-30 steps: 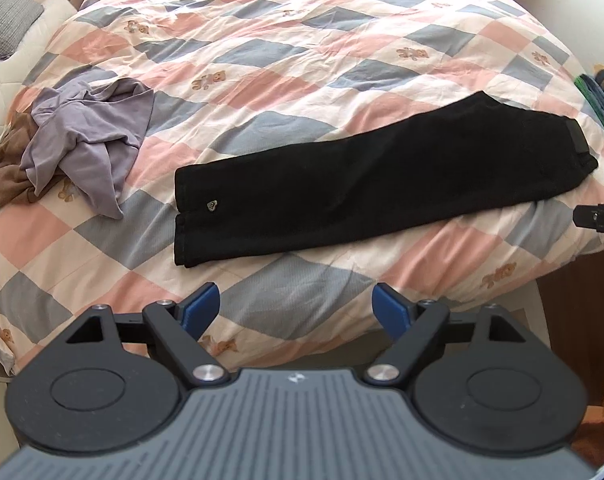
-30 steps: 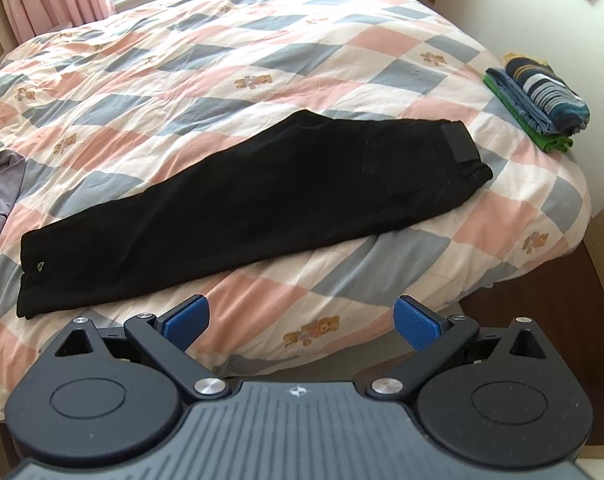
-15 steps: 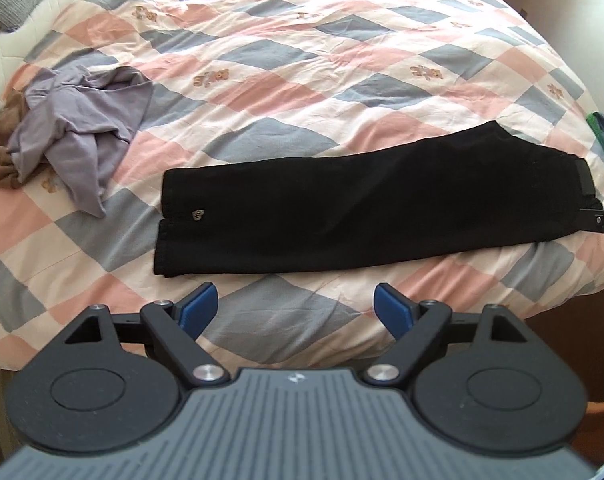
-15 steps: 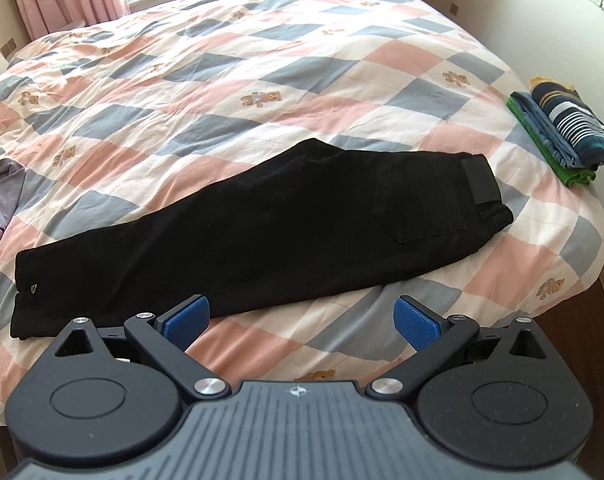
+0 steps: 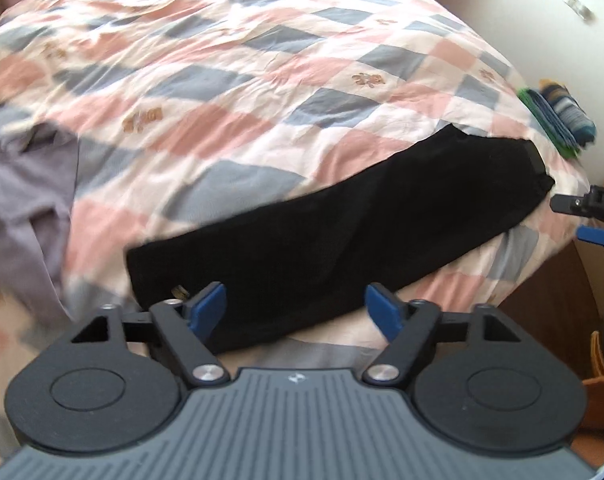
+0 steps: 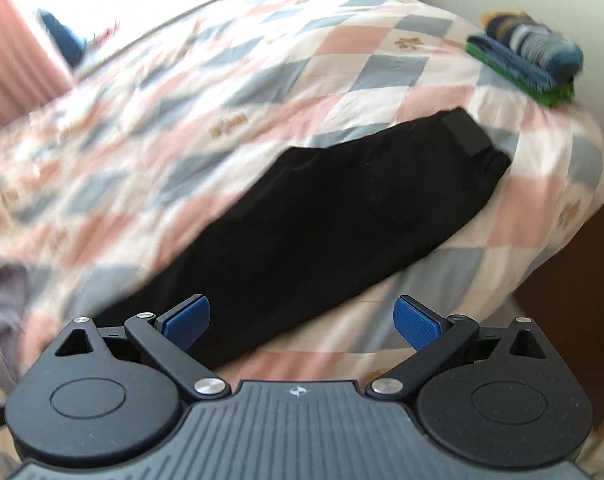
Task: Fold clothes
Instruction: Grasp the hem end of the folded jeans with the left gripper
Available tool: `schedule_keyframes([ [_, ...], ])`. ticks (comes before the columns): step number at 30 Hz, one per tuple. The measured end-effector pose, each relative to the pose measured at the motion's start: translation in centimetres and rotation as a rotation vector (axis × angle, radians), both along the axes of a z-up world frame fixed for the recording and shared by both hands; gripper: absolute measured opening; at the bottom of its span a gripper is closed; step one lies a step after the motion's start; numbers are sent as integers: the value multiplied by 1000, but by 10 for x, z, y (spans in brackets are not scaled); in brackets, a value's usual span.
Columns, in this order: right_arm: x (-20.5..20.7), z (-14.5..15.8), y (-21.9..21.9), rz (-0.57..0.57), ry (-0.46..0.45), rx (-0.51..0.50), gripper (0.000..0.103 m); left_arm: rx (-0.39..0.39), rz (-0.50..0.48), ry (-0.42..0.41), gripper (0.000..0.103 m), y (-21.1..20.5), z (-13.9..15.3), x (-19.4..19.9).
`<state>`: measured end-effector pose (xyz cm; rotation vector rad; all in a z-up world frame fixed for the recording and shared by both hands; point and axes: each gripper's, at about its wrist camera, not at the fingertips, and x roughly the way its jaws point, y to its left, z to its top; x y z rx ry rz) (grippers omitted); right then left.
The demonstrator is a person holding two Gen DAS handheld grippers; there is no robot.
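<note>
Black trousers (image 5: 342, 232) lie flat on the checked bedspread, folded lengthwise, cuffs at the left and waistband (image 6: 464, 136) at the right. My left gripper (image 5: 296, 312) is open, low over the cuff end, its left blue pad (image 5: 208, 306) just above the cuff with a small logo. My right gripper (image 6: 302, 322) is open near the lower edge of the trouser legs (image 6: 322, 232). The right gripper's tip (image 5: 590, 216) shows at the right edge of the left wrist view, beside the waistband. Both views are blurred by motion.
A crumpled lilac garment (image 5: 18, 192) lies at the bed's left. A folded stack of striped and green clothes (image 6: 526, 60) sits at the bed's right corner. The bedspread (image 5: 262, 60) stretches far behind. Dark wooden floor (image 5: 542, 292) lies to the right.
Both grippers have dropped lower and closer to the trousers. The left one now hovers at the cuff end; the right one has come in over the leg edge. Both stay open.
</note>
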<state>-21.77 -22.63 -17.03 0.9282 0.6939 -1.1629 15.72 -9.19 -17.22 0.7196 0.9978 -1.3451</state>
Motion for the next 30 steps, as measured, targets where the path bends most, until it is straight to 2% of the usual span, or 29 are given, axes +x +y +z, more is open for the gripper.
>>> schedule_keyframes([
  [2, 14, -2, 11, -46, -42, -4, 89, -4, -69, -3, 67, -4, -3, 30],
  [4, 36, -4, 28, -58, -43, -16, 87, -8, -139, -6, 62, -8, -7, 61],
  [6, 59, -6, 46, -58, -37, -35, 85, 24, -206, 1, 58, -13, -18, 87],
  [11, 113, -18, 101, -58, -2, -46, 81, 123, -397, 46, 59, -31, -54, 131],
  [14, 141, -30, 132, -18, 50, -38, 79, 188, -441, 122, 61, -42, -82, 147],
  [18, 169, -50, 160, 35, 127, 0, 79, 289, -282, 275, 62, -38, -133, 174],
  [21, 183, -65, 167, 40, 125, 53, 79, 300, -165, 351, 62, -26, -167, 188],
  [25, 203, -82, 174, 67, 127, 102, 79, 306, -38, 419, 62, -12, -207, 200],
  [30, 220, -103, 171, 131, 152, 125, 79, 243, 50, 520, 63, -21, -229, 204],
])
